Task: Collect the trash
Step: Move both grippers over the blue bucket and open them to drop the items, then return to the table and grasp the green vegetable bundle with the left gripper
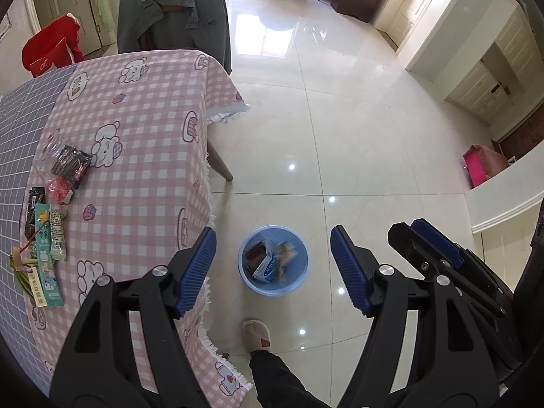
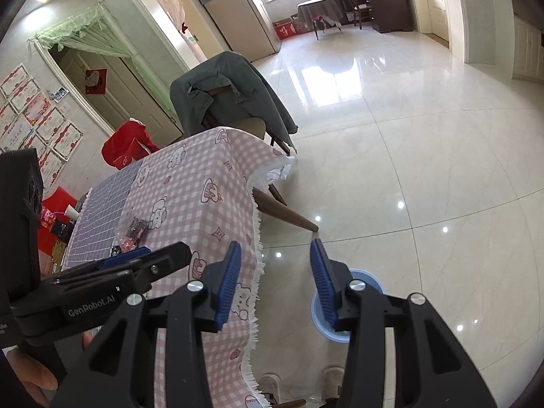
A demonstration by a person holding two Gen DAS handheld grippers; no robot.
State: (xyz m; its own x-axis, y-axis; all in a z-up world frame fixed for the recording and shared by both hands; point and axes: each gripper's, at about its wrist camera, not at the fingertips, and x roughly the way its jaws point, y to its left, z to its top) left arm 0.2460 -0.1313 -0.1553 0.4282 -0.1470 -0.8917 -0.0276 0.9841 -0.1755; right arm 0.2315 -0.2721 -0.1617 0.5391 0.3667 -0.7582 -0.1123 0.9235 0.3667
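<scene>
A blue waste bin (image 1: 273,261) stands on the floor beside the table and holds a few wrappers and a small carton. My left gripper (image 1: 273,265) is open and empty, high above the bin. Several snack wrappers (image 1: 51,204) lie on the pink checked tablecloth (image 1: 142,142), left of that gripper: a clear packet with dark contents (image 1: 69,163) and a teal stick packet (image 1: 46,255). My right gripper (image 2: 275,282) is open and empty over the table edge; the bin (image 2: 369,280) shows partly behind its right finger. The right gripper also shows in the left wrist view (image 1: 438,248).
A chair draped with a grey jacket (image 1: 173,13) stands at the table's far end. A table leg (image 1: 221,165) angles out near the bin. The person's slippered foot (image 1: 256,335) is just in front of the bin. Glossy tile floor (image 1: 357,119) stretches to the right.
</scene>
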